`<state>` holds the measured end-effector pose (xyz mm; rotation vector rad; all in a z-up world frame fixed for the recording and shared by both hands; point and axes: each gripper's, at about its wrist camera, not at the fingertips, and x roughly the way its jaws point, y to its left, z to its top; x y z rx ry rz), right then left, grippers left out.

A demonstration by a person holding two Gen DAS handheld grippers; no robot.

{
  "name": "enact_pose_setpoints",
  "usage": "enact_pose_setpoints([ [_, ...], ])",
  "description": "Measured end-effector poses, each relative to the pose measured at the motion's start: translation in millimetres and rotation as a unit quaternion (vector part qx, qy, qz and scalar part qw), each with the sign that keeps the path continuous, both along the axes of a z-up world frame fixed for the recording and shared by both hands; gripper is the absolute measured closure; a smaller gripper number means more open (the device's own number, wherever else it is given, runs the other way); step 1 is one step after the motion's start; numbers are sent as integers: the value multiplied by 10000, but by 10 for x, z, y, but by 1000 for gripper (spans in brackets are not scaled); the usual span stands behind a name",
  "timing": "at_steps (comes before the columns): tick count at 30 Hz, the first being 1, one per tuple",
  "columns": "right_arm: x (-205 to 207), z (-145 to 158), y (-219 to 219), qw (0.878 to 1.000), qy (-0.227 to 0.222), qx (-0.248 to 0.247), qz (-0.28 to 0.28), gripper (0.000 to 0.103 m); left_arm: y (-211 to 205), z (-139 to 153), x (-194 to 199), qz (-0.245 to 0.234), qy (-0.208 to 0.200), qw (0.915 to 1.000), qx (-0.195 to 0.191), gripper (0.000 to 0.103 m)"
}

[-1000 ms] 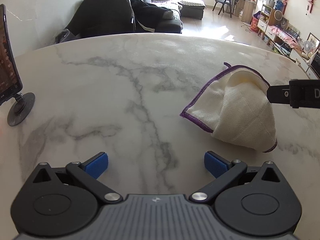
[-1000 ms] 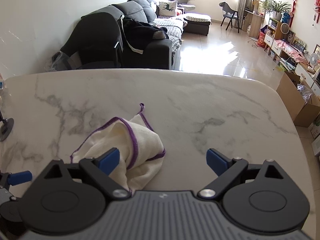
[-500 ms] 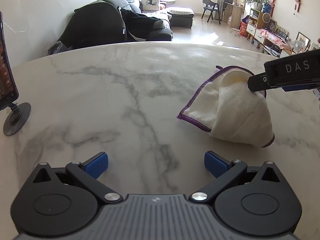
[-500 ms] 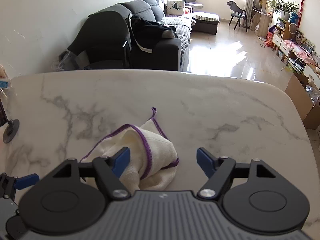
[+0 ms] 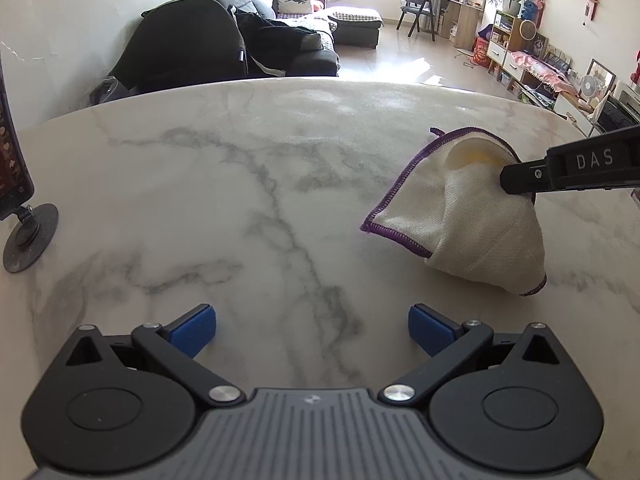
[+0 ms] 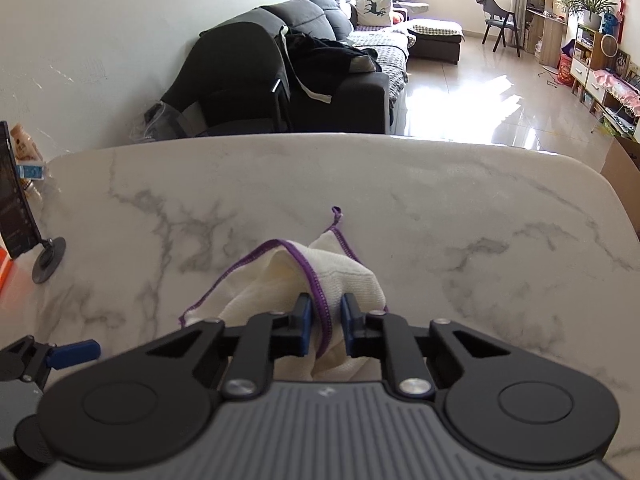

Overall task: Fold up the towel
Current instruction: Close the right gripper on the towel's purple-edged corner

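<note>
**Now: right gripper pinches a bunched towel**

Loosely heaped, the towel [image 6: 280,280] is cream with purple stitched edging and sits on the marble table [image 6: 480,208], right of centre in the left wrist view. No clear long axis shows; a small purple loop points toward the table's far edge. The right gripper [image 6: 325,322] has its blue pads closed on a raised fold. The left gripper [image 5: 312,330] hovers over bare marble, fingers spread wide, holding nothing.

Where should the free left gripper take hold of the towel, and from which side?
Grip the flat purple-hemmed corner of the towel, coming in low from the left. It lies single-layered, nearest the open left gripper, away from the bunch the right gripper pinches.
</note>
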<state>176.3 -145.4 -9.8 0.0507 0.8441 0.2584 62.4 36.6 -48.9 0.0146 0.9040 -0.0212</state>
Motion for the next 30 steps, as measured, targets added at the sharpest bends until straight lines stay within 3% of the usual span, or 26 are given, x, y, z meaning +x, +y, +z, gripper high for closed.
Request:
enact_pose_setpoints([
  [13,-255,171,-39,9990,-396,65,193,93,91,133,-30,97,-167,9994,-292,1],
  [30,-481,221,67,9978,-507,-78,417,93,142,259,-156,146,-394,9980,-475,1],
])
